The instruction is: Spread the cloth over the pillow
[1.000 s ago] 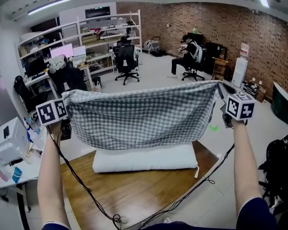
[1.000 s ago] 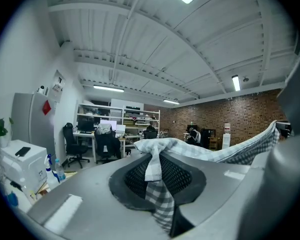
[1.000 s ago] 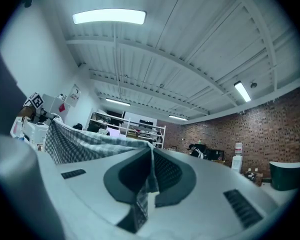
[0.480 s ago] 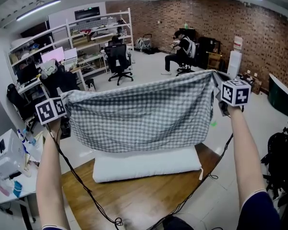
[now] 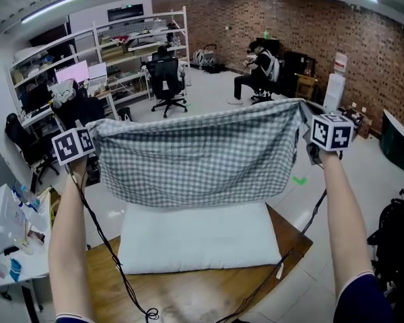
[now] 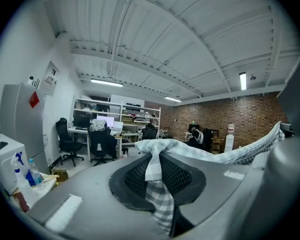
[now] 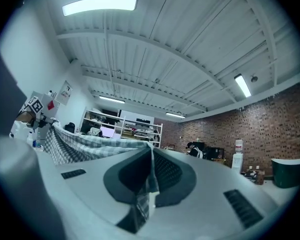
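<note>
A grey-and-white checked cloth hangs stretched in the air between my two grippers, above a white pillow that lies on the wooden table. My left gripper is shut on the cloth's left top corner; the checked cloth shows pinched between its jaws. My right gripper is shut on the right top corner, where the cloth runs as a thin fold between the jaws. The cloth's lower edge hangs just above the pillow's far side.
Cables trail from both grippers across the table. A side table with a white box and bottles stands at the left. Office chairs, shelves and a seated person are far behind. A dark bag sits at the right.
The pillow now shows larger and lower in view. The cloth stays stretched between both grippers, held a little further over the pillow.
</note>
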A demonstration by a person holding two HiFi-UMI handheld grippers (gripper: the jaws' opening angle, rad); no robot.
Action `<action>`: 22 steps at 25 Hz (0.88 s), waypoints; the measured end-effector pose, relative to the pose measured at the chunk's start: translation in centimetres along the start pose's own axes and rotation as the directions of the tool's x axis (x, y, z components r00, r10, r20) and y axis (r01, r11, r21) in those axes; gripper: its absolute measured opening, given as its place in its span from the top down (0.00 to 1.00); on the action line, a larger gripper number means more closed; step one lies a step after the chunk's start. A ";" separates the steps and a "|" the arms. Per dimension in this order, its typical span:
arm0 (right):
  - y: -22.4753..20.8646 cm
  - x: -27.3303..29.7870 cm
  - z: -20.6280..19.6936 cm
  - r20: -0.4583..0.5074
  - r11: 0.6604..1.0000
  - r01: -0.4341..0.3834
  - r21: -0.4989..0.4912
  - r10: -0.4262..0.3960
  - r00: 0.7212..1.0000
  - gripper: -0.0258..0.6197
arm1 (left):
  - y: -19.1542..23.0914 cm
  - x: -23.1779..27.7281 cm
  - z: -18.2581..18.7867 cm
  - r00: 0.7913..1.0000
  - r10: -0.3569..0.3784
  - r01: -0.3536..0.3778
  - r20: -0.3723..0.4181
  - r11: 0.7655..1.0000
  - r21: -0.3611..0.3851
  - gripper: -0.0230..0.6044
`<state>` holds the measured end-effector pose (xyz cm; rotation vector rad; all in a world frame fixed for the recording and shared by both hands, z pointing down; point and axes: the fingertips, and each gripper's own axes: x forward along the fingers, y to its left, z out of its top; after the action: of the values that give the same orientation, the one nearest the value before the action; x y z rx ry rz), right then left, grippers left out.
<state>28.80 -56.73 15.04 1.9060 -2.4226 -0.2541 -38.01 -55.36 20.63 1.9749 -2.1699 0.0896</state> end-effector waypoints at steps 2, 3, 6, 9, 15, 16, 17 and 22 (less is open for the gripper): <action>-0.3 1.7 -0.7 -0.005 1.000 -0.003 0.003 0.003 1.000 0.95 | -0.1 2.0 -0.3 1.000 0.000 0.000 -0.004 1.000 -0.011 0.88; -0.4 2.5 -1.1 -0.006 1.000 -0.005 0.007 0.005 1.000 0.95 | -0.1 3.0 -0.5 1.000 -0.001 0.001 -0.005 1.000 -0.021 0.88; -0.9 4.8 -2.3 -0.005 1.000 -0.006 0.022 0.006 1.000 0.95 | -0.3 5.7 -0.5 1.000 -0.012 0.012 0.004 0.999 -0.041 0.88; -1.0 7.0 -3.1 0.008 1.000 -0.018 0.021 0.018 1.000 0.95 | -0.2 8.1 -0.2 1.000 -0.007 0.008 0.017 0.999 -0.041 0.88; -1.0 9.6 -4.8 0.002 0.999 -0.033 0.033 0.033 0.999 0.95 | -0.2 11.4 -1.3 1.000 0.011 -0.011 -0.002 0.999 -0.042 0.89; -0.9 9.8 -5.3 -0.006 0.999 -0.035 0.031 0.036 0.999 0.95 | 0.0 11.7 -1.9 1.000 0.012 -0.012 -0.009 0.999 -0.045 0.89; -0.8 10.0 -5.8 -0.013 0.999 -0.037 0.029 0.038 0.999 0.95 | 0.1 12.1 -2.6 1.000 0.012 -0.013 -0.018 0.999 -0.049 0.88; 0.1 10.4 -7.9 -0.047 0.999 -0.045 0.016 0.046 0.998 0.95 | 1.1 13.1 -6.1 0.998 0.010 -0.015 -0.068 0.998 -0.065 0.88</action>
<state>27.33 -67.58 22.21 1.8378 -2.4407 -0.1877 -39.54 -66.99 29.18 1.8953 -2.1154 0.0854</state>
